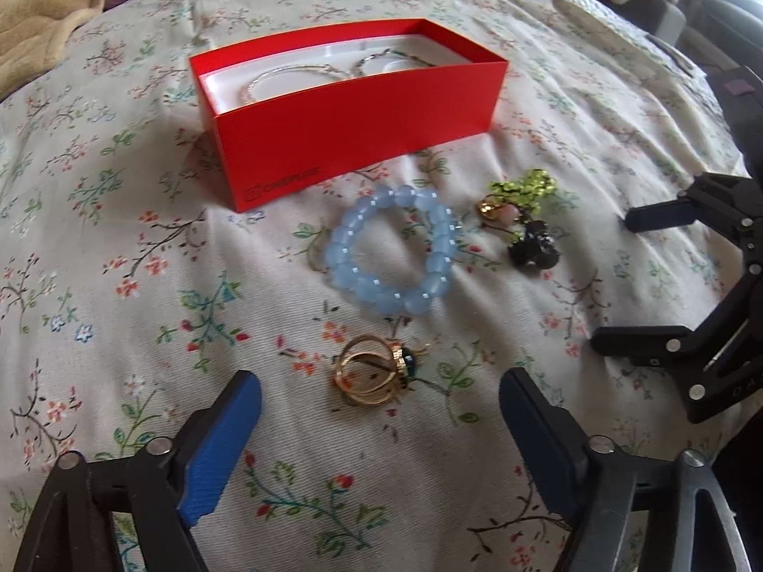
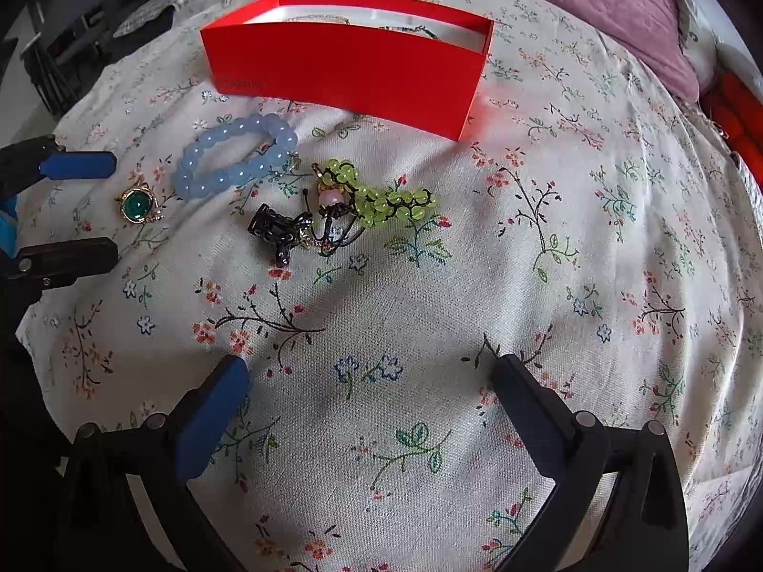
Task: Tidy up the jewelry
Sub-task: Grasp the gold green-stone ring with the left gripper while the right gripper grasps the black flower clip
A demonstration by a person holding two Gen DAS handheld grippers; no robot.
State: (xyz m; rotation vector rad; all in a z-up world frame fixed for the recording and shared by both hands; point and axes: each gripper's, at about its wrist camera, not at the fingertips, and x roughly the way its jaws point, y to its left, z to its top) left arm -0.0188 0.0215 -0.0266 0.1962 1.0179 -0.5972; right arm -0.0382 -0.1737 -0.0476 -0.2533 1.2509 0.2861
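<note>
Gold rings (image 1: 376, 374), a small cluster with a green stone, lying on the floral bedspread (image 1: 143, 286) directly between the spread blue-padded fingers (image 1: 217, 448) of the left gripper (image 1: 380, 393); jaws open, pads clear of the metal on both sides. Pale blue beaded bracelet (image 1: 393, 250), lying flat just beyond the rings, apart from them. Green beaded piece (image 1: 522, 188) with black cord, a pink bead and a gold fitting, tangled together with a black charm (image 1: 531, 248), just right of the bracelet in the left wrist view. Red box (image 1: 353, 109), lid off, white tray inside, standing behind the bracelet; two thin silver bangles (image 1: 305, 77) rest in the tray. Right gripper (image 2: 369, 374), jaws open with nothing between them, over bare bedspread nearer the camera than the green piece; seen from the left wrist it sits at the far right edge, well apart from the rings. Purple blanket (image 2: 610, 5) and an orange knitted item (image 2: 734, 114) lie beyond the box
</note>
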